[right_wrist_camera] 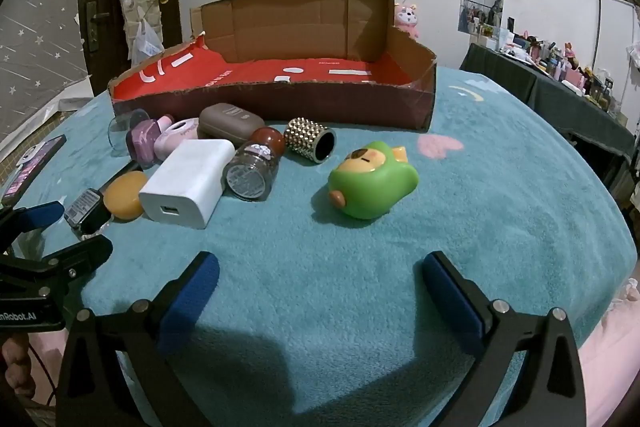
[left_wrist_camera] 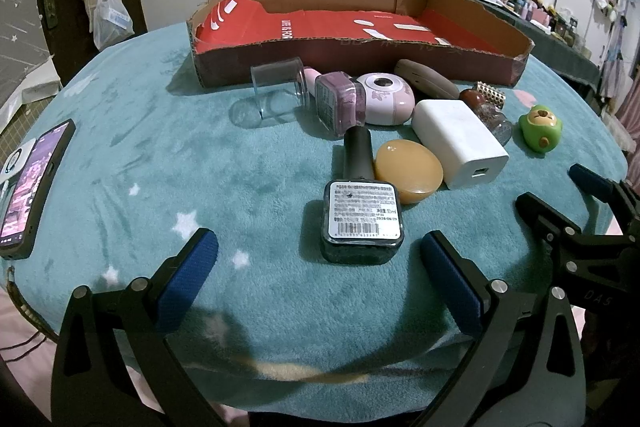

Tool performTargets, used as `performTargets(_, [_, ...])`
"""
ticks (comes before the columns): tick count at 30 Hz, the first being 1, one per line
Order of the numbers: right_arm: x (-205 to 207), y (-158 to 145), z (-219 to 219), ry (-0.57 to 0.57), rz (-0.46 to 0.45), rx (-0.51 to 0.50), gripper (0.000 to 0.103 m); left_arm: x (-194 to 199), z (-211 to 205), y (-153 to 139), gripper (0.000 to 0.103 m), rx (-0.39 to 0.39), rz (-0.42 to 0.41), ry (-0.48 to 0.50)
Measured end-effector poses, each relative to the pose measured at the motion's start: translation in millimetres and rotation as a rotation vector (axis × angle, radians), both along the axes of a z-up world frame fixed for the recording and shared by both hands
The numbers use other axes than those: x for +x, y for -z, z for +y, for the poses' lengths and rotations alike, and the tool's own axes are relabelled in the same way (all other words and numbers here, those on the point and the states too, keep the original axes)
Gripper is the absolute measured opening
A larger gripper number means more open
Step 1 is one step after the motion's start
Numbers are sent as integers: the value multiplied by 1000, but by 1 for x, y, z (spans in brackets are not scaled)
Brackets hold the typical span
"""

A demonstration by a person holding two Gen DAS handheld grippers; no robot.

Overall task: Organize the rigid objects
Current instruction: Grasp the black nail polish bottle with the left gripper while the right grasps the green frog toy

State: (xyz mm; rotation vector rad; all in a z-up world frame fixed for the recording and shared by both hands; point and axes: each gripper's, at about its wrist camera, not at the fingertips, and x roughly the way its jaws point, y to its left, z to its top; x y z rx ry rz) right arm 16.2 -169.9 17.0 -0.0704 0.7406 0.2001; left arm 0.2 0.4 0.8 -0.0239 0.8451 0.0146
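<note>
With both my left gripper [left_wrist_camera: 318, 277] and right gripper [right_wrist_camera: 320, 297] spread wide and empty, I judge the green toy [right_wrist_camera: 372, 183] light, smooth, best pinched across its flanks.

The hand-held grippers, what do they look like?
Each hand-held gripper, left and right, is a black frame with silver bolts and two fingers padded in ribbed blue. The left gripper's body carries white lettering, partly cut off in the right wrist view. No sleeves show.

Two nail-polish bottles [left_wrist_camera: 362, 211], one cardboard box [left_wrist_camera: 360, 63], one charger [left_wrist_camera: 460, 143]
</note>
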Motion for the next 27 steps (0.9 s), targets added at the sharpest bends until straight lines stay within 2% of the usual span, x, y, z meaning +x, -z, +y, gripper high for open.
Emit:
performTargets(7, [1,-1,-1,-6,8,1,103,-1,-1,-4,103,-10,19,8])
performTargets(17, [5,-5,-7,-10,9,11,99,3,-3,-5,102,5,-32,28])
performTargets(19, [9,-7,-9,-5,11,12,96,4,-3,-5,97,-2,-38,29])
performTargets(20, [10,-7,-10,-3,11,14,95,5,-3,-6,95,19,-52,29])
performTargets(25, [22,-9,-18,17,19,34,87,8,1,-9,69,-23,-52,30])
performTargets(27, [27,-10,-21,24,22,40,85,10,3,-9,66,-41,-36,35])
